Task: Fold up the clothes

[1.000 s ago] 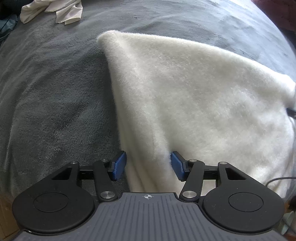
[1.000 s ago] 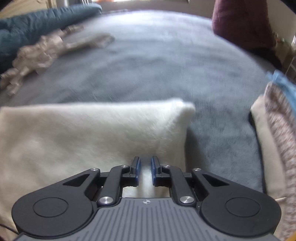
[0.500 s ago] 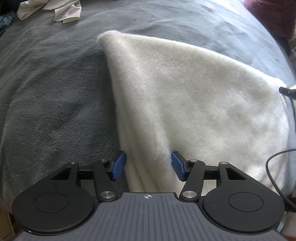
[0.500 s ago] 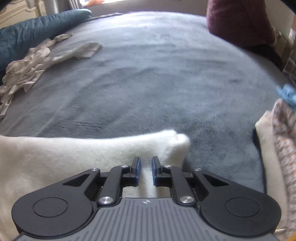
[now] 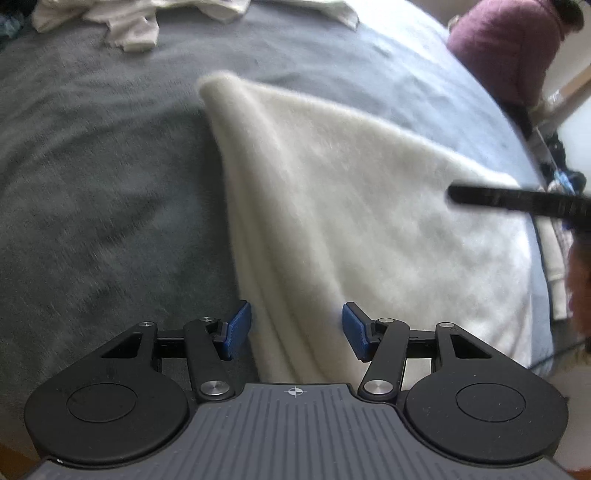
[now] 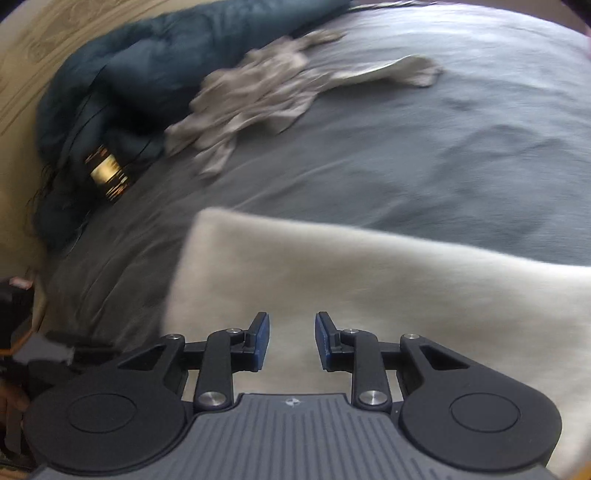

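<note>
A white fluffy garment (image 5: 354, 221) lies folded flat on the grey bedspread (image 5: 92, 206). My left gripper (image 5: 296, 329) is open at its near left edge, with the folded edge of the cloth lying between the blue pads. In the right wrist view the same white garment (image 6: 388, 288) fills the lower half. My right gripper (image 6: 291, 338) hovers open over it, and nothing sits between its pads. The right gripper's black body (image 5: 517, 201) shows blurred at the right of the left wrist view.
A crumpled beige garment (image 6: 266, 96) and a dark teal quilt (image 6: 147, 70) lie far left on the bed. White clothes (image 5: 129, 18) are heaped at the far edge. A person in a maroon top (image 5: 509, 40) is at the far right. Stacked folded clothes (image 5: 557, 258) sit at the right.
My right gripper has opened, letting go of the garment's corner, and swung left over the cloth. The left gripper has stayed open at the same edge.
</note>
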A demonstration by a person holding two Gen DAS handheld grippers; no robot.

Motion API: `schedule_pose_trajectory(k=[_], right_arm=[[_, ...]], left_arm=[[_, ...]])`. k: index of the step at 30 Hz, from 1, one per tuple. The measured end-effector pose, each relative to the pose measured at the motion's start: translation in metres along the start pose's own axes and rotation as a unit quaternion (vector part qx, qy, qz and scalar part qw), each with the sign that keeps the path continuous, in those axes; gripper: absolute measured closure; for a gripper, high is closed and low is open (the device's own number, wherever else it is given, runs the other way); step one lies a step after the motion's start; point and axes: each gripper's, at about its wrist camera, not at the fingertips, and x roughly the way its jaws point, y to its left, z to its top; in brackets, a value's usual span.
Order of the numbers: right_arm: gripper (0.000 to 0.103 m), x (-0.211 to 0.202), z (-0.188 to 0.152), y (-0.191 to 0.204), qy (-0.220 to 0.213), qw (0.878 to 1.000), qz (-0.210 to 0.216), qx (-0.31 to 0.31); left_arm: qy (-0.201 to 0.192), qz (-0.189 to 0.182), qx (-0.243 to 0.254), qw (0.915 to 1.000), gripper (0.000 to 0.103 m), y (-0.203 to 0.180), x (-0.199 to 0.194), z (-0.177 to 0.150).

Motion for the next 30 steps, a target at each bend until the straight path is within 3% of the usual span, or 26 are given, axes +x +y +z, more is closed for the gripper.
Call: schedule_pose_trajectory(k=[10,20,27,30], right_arm=[[0.064,0.028,0.004,0.015,0.020,0.998,0.028,0.051],[0.061,0.036,0.002,0.013,0.035,0.997,0.036,0.064],[0.061,0.034,-0.004,0.015,0.037,0.996,0.030,0.073],[0.060,0.031,-0.006,0.014,0.036,0.996,0.030,0.074]], left_arm=[[-0.013,-0.039,-0.060,0.9973,0.048,0.025,0.015,0.025],[-0.049,-0.029,-0.077,0.9954,0.045,0.032,0.015,0.035],[-0.027,-0.092,-0.133,0.9865,0.043,0.051,0.031,0.023],[-0.016,-0.101,-0.134,0.9856,0.042,0.049,0.029,0.010]])
